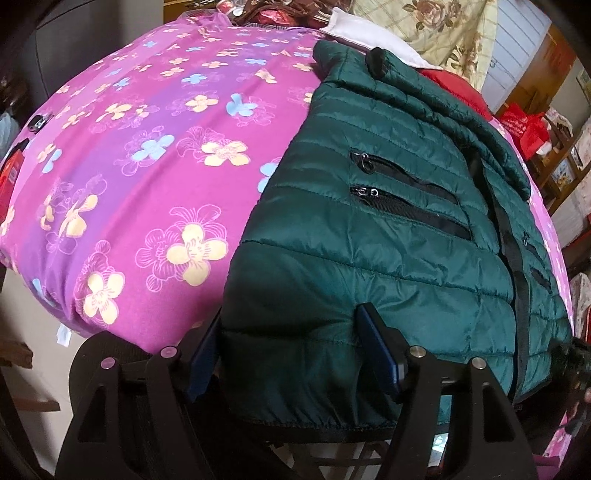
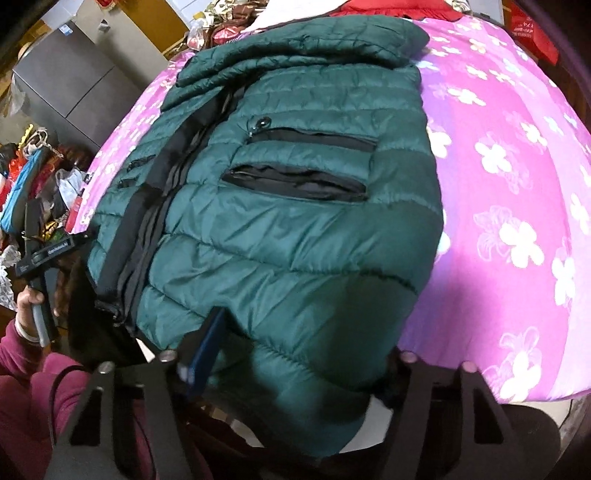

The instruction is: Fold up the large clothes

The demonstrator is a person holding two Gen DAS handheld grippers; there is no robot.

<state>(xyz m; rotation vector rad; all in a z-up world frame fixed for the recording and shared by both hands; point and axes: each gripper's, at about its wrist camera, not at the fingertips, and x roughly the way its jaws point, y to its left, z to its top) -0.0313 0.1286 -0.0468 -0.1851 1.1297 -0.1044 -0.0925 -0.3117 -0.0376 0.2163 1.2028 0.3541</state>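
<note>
A dark green quilted puffer jacket lies front-up on a bed covered by a pink floral sheet. Its hem hangs over the near edge. My left gripper has the hem's left corner between its blue-padded fingers, which stand wide apart around bunched fabric. In the right wrist view the jacket fills the middle. My right gripper has the hem's right corner between its fingers; the left finger shows, the right one is hidden under fabric. The left gripper's handle shows at the left edge.
The pink sheet stretches to the right of the jacket. Red and white bedding and a floral quilt pile at the far end. Cluttered bags and a grey cabinet stand left of the bed. Shelves stand at right.
</note>
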